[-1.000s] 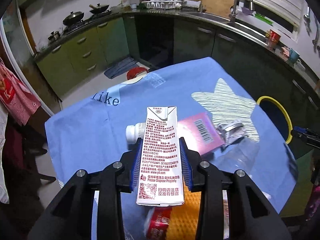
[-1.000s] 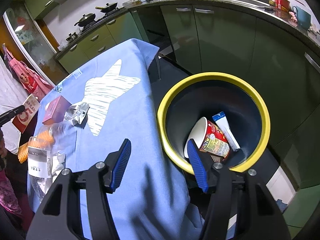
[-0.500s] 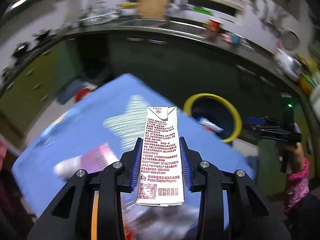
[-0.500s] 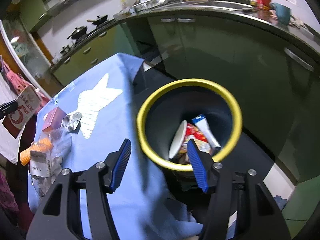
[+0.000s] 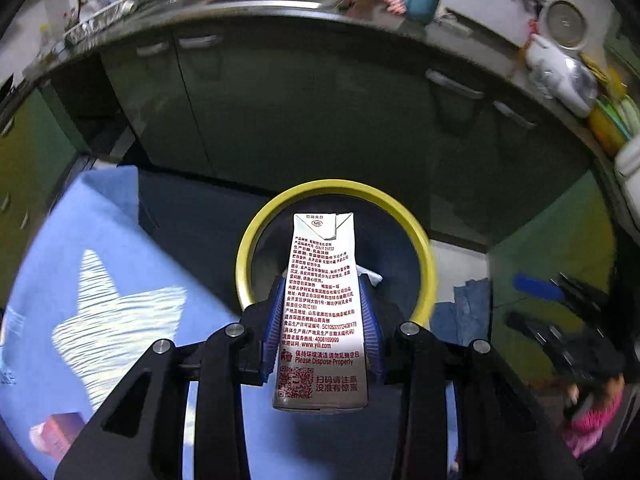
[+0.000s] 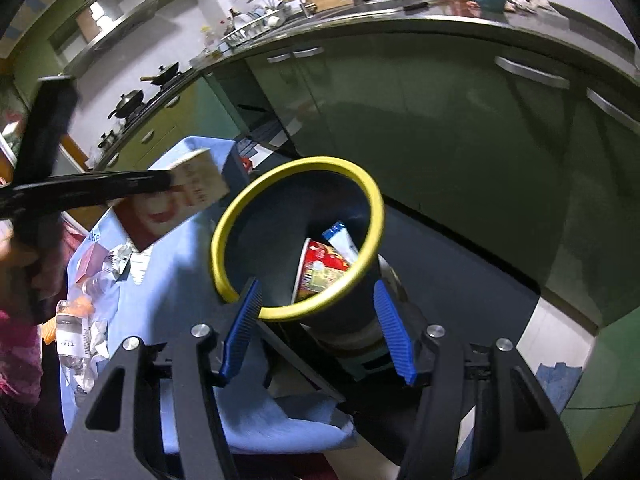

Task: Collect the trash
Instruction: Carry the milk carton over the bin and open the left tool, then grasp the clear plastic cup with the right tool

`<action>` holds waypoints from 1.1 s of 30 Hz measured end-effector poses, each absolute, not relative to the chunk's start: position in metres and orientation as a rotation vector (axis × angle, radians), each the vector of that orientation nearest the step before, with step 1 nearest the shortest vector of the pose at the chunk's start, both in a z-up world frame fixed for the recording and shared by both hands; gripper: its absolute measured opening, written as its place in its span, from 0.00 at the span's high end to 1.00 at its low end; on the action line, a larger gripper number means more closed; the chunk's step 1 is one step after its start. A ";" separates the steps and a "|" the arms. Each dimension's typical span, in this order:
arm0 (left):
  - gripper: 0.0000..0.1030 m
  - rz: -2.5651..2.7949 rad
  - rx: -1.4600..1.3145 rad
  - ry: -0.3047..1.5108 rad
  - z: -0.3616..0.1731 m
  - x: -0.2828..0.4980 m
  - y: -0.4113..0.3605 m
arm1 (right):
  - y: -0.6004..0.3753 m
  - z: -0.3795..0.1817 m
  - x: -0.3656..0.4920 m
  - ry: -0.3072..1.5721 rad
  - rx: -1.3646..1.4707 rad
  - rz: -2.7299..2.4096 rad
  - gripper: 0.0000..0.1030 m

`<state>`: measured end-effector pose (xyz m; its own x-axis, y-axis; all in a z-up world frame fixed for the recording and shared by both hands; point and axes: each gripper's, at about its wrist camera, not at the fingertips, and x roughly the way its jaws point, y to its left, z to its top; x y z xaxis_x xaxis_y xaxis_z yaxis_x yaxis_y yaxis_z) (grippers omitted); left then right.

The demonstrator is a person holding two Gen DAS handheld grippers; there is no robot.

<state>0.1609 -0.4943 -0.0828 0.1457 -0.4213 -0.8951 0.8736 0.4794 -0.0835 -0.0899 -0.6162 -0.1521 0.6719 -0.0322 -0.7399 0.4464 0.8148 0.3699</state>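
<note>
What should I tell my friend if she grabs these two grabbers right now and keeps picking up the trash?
Left gripper: shut on the milk carton, which hangs in front of the yellow-rimmed bin.
Right gripper: open and holding nothing, pointed at the bin.
Done: a red noodle cup and a blue-and-white packet already lie in the bin.
Left: let the carton go into the bin, probably once it is squarely over the opening. Then fetch what remains on the blue tablecloth: the pink box, the crumpled silver wrapper and the clear plastic bottle with the orange thing beside it.
</note>
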 end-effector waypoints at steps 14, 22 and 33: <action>0.37 -0.899 0.406 0.926 -0.032 0.173 -0.424 | -0.613 -0.162 -0.084 0.820 0.581 -0.259 0.46; 0.22 -0.786 0.175 0.703 0.039 0.173 -0.261 | -0.581 -0.142 -0.057 0.841 0.509 -0.214 0.46; 0.16 -0.409 -0.027 0.609 0.005 0.217 -0.053 | -0.473 -0.116 0.029 0.937 0.347 0.063 0.46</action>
